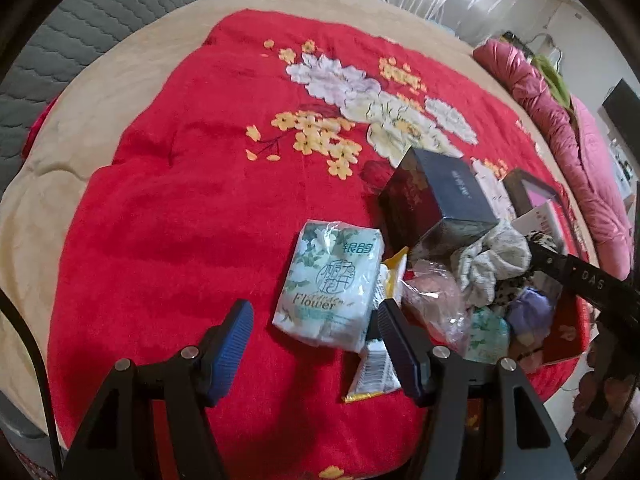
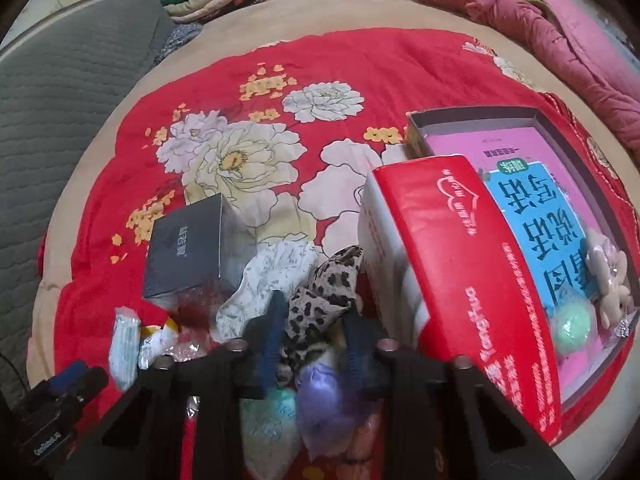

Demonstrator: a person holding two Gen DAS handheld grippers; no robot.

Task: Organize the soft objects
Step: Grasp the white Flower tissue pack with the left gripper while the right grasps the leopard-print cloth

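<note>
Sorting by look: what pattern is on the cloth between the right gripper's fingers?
Leopard print cloth, tan with dark spots; clearest in the right wrist view.

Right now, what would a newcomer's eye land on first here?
The red floral blanket fills both views. Next comes the clutter heap at its near edge: a tissue pack lying just ahead of the open left gripper, and a dark box behind it. In the right wrist view the right gripper is pinching a leopard-print cloth, beside a tall red carton.
</note>
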